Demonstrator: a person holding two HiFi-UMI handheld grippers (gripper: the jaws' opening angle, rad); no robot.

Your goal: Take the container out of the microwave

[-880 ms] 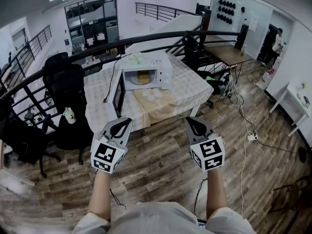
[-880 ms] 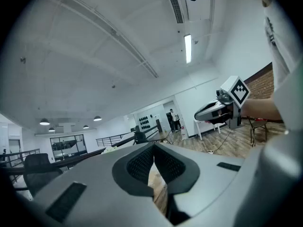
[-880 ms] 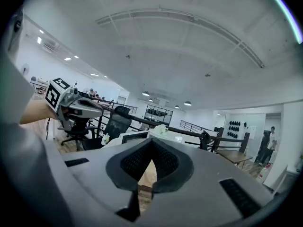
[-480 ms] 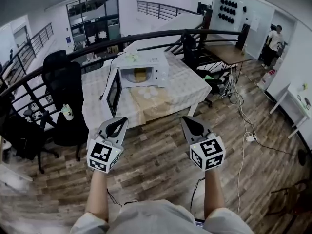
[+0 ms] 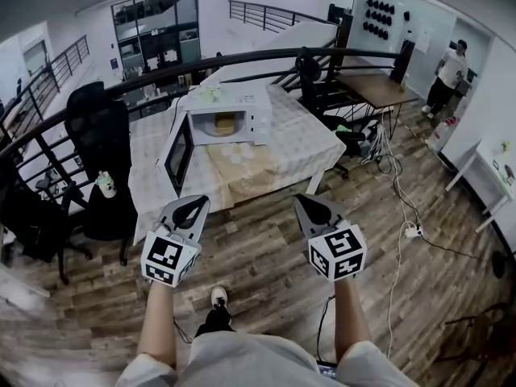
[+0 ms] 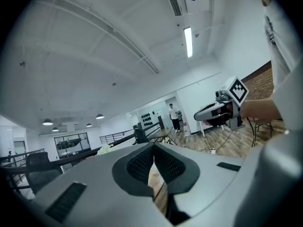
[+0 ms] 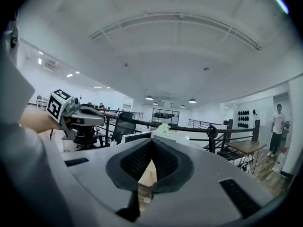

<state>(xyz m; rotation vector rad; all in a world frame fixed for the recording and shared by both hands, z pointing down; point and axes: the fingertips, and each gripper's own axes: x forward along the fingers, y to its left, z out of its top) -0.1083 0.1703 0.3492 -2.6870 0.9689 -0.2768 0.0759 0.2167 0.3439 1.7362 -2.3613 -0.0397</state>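
Observation:
A white microwave (image 5: 230,115) stands on a table with a checked cloth (image 5: 302,143), its door (image 5: 176,155) swung open to the left. Inside it sits a yellowish container (image 5: 225,123). Both grippers hang over the wooden floor, well short of the table. My left gripper (image 5: 199,201) points toward the open door, its jaws closed with nothing between them. My right gripper (image 5: 307,200) points at the table's front edge, and its fingertips also meet on nothing. In the left gripper view the pads (image 6: 142,162) touch at the tip; the right gripper view shows the same.
Black office chairs (image 5: 97,127) stand left of the table, and a dark railing (image 5: 266,55) runs behind it. A brown mat with pale items (image 5: 242,168) lies before the microwave. Cables and a power strip (image 5: 414,230) cross the floor at right. A person (image 5: 446,72) stands far right.
The table and microwave have drifted left and a little nearer in the head view. A shoe now shows at the bottom. Both grippers stay shut and side by side.

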